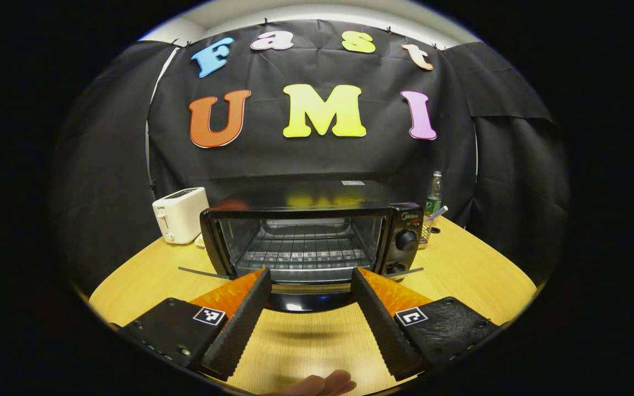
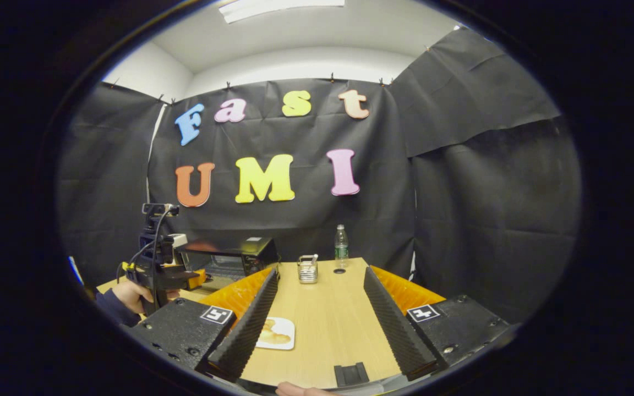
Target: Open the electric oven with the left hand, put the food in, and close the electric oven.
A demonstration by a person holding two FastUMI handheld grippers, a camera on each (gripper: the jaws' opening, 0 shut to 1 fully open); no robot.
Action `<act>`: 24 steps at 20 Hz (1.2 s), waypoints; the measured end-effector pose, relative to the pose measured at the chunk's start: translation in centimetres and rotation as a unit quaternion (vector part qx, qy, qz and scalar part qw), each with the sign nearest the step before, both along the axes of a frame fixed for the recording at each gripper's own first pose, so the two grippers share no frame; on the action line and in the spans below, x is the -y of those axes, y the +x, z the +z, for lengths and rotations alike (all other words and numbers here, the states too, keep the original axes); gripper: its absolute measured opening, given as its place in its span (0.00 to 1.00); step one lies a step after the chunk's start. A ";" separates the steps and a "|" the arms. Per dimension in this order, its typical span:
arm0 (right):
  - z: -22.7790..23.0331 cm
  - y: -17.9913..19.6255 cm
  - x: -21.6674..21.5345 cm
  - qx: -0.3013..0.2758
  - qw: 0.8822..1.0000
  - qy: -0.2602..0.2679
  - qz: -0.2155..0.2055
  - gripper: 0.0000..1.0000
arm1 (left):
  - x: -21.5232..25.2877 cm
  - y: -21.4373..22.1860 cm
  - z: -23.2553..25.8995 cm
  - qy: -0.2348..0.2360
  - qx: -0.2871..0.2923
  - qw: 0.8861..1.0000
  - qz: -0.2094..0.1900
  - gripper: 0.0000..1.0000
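Left gripper view looks straight into the electric oven (image 1: 306, 242): its door (image 1: 309, 294) is already dropped down flat toward me, the wire rack (image 1: 300, 250) inside is bare, and my left gripper (image 1: 310, 275) hangs just in front of the door's edge with its fingers spread wide, pinching nothing. So I judge the opening step done.

Right gripper view shows my right gripper (image 2: 321, 278) also spread and empty, held above the wooden table (image 2: 328, 330). The food, what looks like a piece of bread on a small white plate (image 2: 276, 333), sits on the table just beside my right gripper's left finger, untouched. Farther off to the left I see the left gripper and the hand holding it, by the oven.

Still ahead, as I judge it: pick up the food, carry it across to the rack, then swing the door shut.
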State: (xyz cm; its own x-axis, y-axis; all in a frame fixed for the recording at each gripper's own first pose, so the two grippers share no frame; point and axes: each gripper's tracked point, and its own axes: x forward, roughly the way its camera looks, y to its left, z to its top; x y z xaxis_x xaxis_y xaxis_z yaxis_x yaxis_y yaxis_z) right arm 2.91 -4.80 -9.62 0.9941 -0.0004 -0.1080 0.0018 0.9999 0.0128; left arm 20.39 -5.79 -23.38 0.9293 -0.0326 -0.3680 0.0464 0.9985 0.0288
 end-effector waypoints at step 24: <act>-7.6 3.8 -3.7 -0.097 0.995 -0.028 0.018 1.00 | -0.3 -7.6 -9.4 -0.038 -0.102 0.994 0.022 0.94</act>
